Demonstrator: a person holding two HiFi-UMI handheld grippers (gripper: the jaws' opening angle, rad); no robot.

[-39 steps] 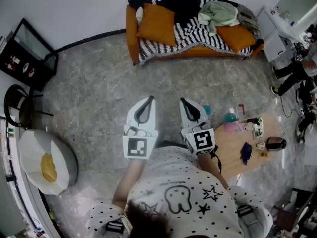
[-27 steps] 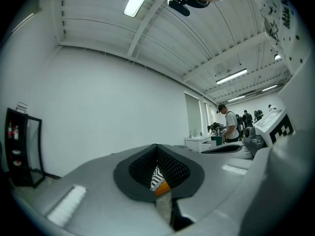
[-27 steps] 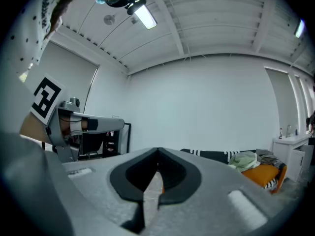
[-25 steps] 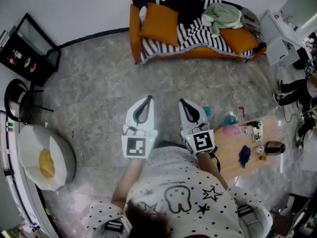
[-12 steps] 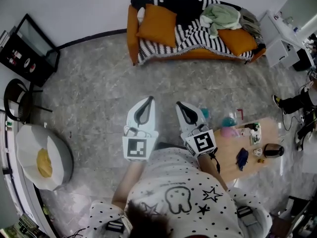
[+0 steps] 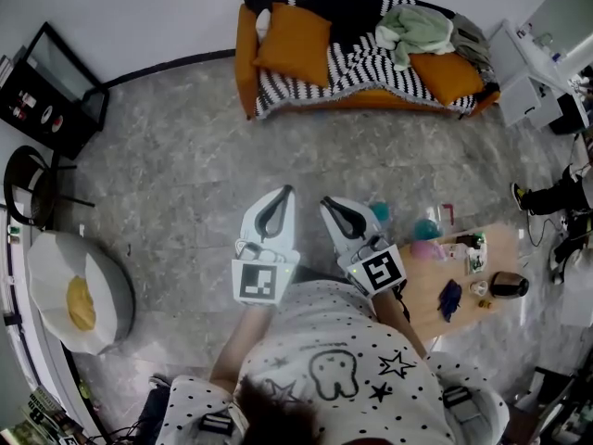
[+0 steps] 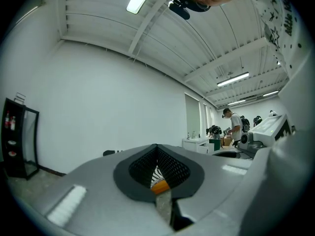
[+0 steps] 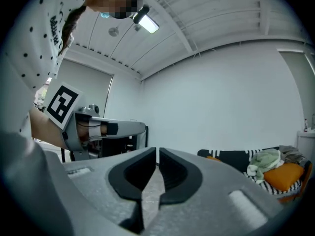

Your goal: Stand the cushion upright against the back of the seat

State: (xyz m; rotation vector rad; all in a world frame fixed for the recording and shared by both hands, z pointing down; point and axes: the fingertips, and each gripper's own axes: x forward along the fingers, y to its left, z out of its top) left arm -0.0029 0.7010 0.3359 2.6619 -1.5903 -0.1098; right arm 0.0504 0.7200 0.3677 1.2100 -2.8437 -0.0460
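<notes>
Head view: an orange sofa (image 6: 246, 58) stands across the floor, with one orange cushion (image 6: 295, 33) at its left end and a second cushion (image 6: 445, 74) at its right. Well short of it, the left gripper (image 6: 282, 193) and right gripper (image 6: 327, 203) are both closed and empty.

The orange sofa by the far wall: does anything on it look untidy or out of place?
A pale green cloth lies crumpled on the orange sofa, and the orange cushion at its right end lies slumped low, not upright. The black-and-white striped throw is rumpled.
</notes>
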